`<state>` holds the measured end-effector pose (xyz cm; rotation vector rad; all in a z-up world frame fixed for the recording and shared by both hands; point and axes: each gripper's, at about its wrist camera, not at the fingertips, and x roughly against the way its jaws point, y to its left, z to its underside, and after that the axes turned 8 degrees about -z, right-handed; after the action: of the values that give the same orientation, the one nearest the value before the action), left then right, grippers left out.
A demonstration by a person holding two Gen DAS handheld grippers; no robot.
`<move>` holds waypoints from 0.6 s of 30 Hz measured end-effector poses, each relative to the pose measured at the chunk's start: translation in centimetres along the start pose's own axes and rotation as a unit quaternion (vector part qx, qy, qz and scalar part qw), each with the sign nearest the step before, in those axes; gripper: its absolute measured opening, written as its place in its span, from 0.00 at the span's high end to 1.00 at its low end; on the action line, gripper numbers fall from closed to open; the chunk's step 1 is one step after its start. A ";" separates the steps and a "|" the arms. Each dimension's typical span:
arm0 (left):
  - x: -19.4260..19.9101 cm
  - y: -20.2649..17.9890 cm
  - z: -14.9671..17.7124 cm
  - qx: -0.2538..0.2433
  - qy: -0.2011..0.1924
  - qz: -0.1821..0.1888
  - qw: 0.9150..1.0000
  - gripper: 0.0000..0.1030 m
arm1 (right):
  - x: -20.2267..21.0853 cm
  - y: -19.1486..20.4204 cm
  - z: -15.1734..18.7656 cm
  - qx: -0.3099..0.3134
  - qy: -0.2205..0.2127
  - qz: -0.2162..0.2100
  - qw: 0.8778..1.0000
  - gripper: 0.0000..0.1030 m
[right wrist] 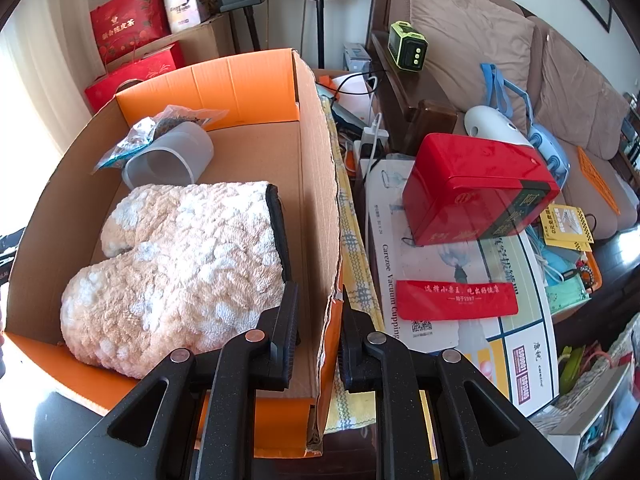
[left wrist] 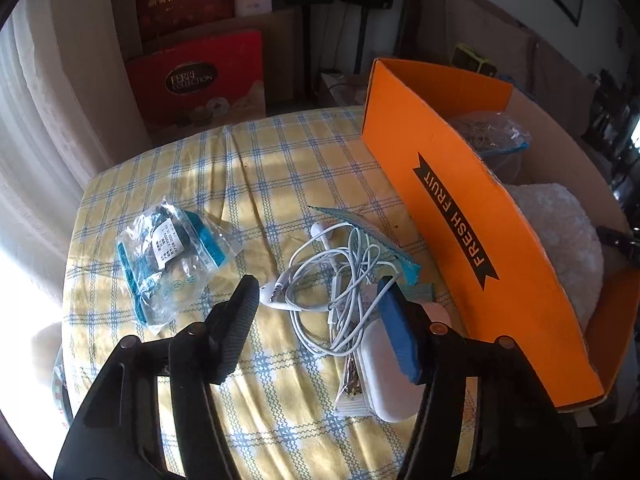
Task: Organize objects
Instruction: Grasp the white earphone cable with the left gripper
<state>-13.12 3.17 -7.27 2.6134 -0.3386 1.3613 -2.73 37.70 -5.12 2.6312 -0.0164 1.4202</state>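
**Left tool over the earphones, right tool on the box wall**

On the checked desk (left wrist: pixel 256 184) we see tangled earphones (left wrist: pixel 340 276) between a clear packet (left wrist: pixel 172 256) and the orange box (left wrist: pixel 460 216), with a white case (left wrist: pixel 384 376) just beside them. Our left tool (left wrist: pixel 316 304) points steeply down, its jaws spread either side of the cable, not pressing it. Our right tool (right wrist: pixel 320 320) pinches the box's cardboard wall; a fluffy mitt (right wrist: pixel 180 272) and cup (right wrist: pixel 168 160) lie inside.
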 end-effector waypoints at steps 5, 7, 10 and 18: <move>0.3 -0.2 0.0 -0.001 0.000 0.013 1.000 0.88 | 0.0 0.0 0.0 -0.001 0.000 -0.001 1.000 0.84; 0.9 -0.3 0.0 -0.003 -0.009 0.015 1.000 0.96 | 0.0 0.0 0.0 -0.001 0.000 0.000 1.000 0.84; 2.6 -0.2 -0.2 -0.002 -0.028 0.019 0.999 0.96 | 0.0 0.0 0.0 0.000 0.000 0.000 1.000 0.84; 8.9 0.7 -1.7 0.033 -0.103 0.043 0.993 0.96 | 0.0 0.0 0.0 -0.003 0.000 -0.001 1.000 0.84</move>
<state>-9.70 1.92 1.04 2.8316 -0.4475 1.1465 -2.74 37.70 -5.14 2.6272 -0.0179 1.4167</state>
